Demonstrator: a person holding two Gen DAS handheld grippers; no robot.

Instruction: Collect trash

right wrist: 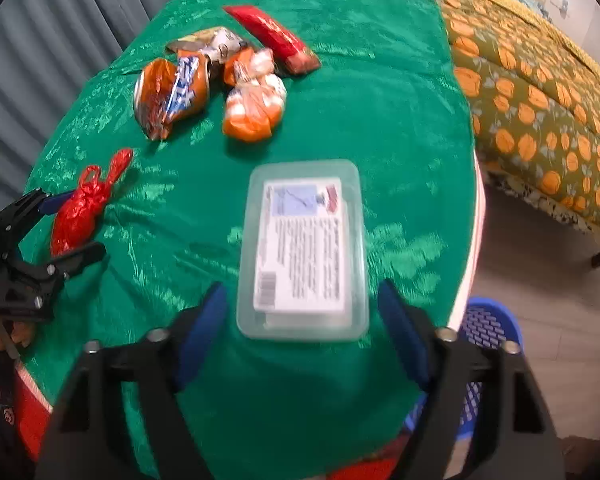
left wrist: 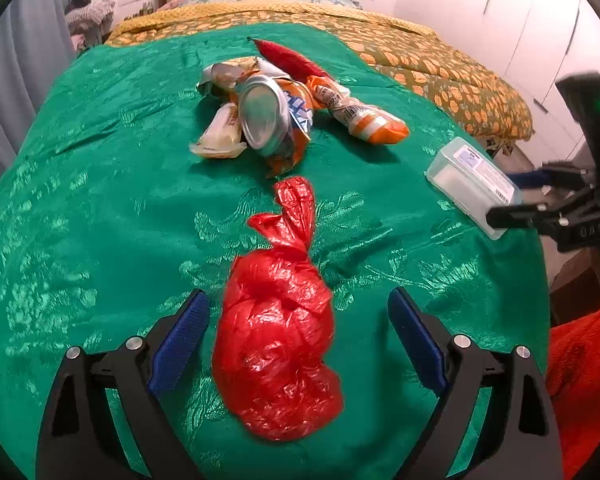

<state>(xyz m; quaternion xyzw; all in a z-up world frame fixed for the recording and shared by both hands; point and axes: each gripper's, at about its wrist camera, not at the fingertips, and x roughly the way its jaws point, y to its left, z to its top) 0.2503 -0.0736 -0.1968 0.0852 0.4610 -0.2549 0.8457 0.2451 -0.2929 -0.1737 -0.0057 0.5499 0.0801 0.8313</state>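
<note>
A knotted red plastic bag (left wrist: 276, 340) lies on the green cloth between the blue pads of my left gripper (left wrist: 298, 300), which is open with a gap on both sides. A clear lidded plastic box (right wrist: 304, 248) with a white label lies between the fingers of my right gripper (right wrist: 302, 290), also open, its pads just clear of the box walls. Farther back is a heap with a crushed orange can (left wrist: 276, 116), an orange wrapper (left wrist: 364, 116), a red wrapper (left wrist: 288, 58) and a pale wrapper (left wrist: 220, 136).
The round table's green cloth (right wrist: 380, 128) ends close to the box on the right. A blue mesh basket (right wrist: 492, 328) stands on the floor below that edge. Behind is a bed with an orange-flowered blanket (left wrist: 440, 68). Grey curtains (right wrist: 60, 40) hang on the left.
</note>
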